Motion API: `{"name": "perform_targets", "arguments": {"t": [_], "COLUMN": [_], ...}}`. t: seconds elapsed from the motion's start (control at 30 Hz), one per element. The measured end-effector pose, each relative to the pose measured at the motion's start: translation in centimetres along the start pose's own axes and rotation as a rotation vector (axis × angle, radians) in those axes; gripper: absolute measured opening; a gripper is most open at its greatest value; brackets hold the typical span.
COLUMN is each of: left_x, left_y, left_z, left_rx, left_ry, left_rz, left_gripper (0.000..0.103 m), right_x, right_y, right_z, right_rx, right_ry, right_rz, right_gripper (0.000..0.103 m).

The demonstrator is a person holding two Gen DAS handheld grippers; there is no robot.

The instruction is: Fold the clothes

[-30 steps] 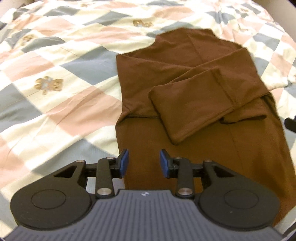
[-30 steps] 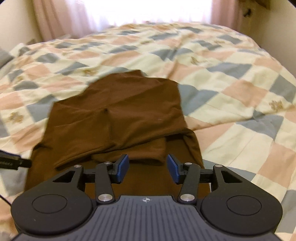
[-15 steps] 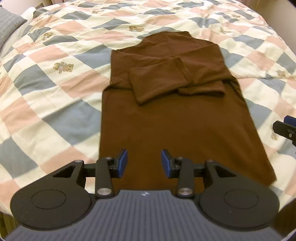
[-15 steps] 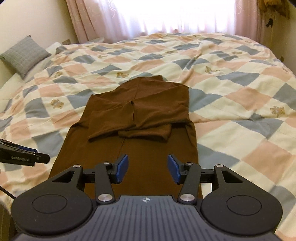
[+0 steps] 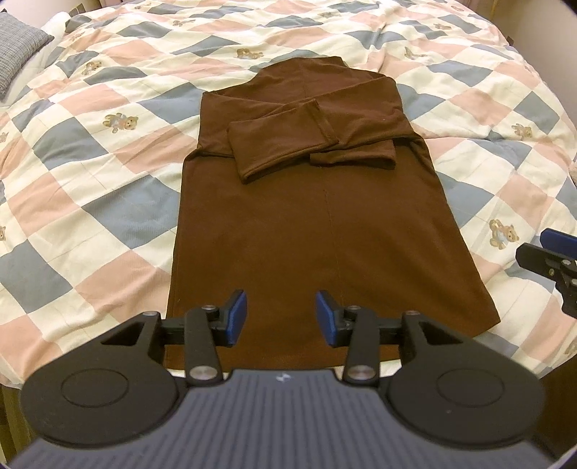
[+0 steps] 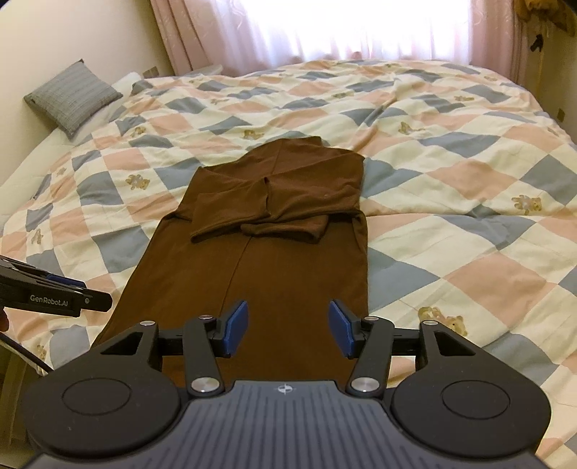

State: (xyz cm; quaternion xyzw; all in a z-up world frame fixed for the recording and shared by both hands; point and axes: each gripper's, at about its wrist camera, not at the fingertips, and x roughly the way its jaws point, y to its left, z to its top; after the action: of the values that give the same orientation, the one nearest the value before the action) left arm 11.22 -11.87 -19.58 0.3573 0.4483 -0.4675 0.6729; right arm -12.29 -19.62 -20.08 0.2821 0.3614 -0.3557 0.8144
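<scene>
A brown long-sleeved garment point(image 5: 324, 223) lies flat on the bed, neck away from me, both sleeves folded across its chest point(image 5: 288, 144). It also shows in the right wrist view point(image 6: 259, 252). My left gripper point(image 5: 281, 317) is open and empty, above the garment's near hem. My right gripper point(image 6: 288, 326) is open and empty, also above the near hem. The right gripper's tip shows at the right edge of the left wrist view point(image 5: 551, 252). The left gripper shows at the left edge of the right wrist view point(image 6: 54, 296).
The bed has a patchwork quilt point(image 6: 450, 180) with teddy bear prints. A grey pillow point(image 6: 72, 95) lies at the far left. Curtains and a bright window point(image 6: 342, 29) stand behind the bed. The bed's near edge point(image 5: 10, 382) is just below the grippers.
Both grippers have pulled back toward the near edge of the bed and risen, so the whole garment is in view. Both stayed open and empty.
</scene>
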Motion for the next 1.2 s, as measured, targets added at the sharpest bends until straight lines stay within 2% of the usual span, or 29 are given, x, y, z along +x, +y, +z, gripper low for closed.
{"name": "perform_targets", "arguments": {"t": [0.17, 0.33, 0.43, 0.63, 0.77, 0.97, 1.2], "left_x": [2.1, 7.0, 10.7, 18.6, 24.2, 30.1, 33.2], "left_y": [0.8, 4.5, 7.7, 13.5, 17.2, 19.8, 20.7], "left_z": [0.9, 4.0, 7.6, 18.1, 24.2, 29.7, 32.8], "left_rx": [0.011, 0.034, 0.043, 0.067, 0.006, 0.016, 0.051], "left_ry": [0.024, 0.039, 0.027, -0.064, -0.071, -0.044, -0.04], "left_rz": [-0.009, -0.03, -0.054, -0.126, -0.19, -0.286, -0.399], "left_gripper": [0.04, 0.04, 0.041, 0.045, 0.047, 0.049, 0.051], "right_x": [1.4, 5.1, 8.2, 15.9, 21.8, 28.5, 33.7], "right_y": [-0.6, -2.9, -5.5, -10.6, -12.6, -14.4, -16.6], "right_z": [0.4, 1.4, 3.0, 8.7, 12.7, 17.5, 22.1], "right_rx": [0.007, 0.022, 0.049, 0.099, 0.121, 0.147, 0.115], "right_ry": [0.03, 0.072, 0.079, 0.049, 0.031, 0.027, 0.043], "right_rz": [-0.006, -0.034, -0.041, -0.014, 0.013, 0.052, 0.081], "right_gripper": [0.055, 0.055, 0.055, 0.055, 0.055, 0.055, 0.055]}}
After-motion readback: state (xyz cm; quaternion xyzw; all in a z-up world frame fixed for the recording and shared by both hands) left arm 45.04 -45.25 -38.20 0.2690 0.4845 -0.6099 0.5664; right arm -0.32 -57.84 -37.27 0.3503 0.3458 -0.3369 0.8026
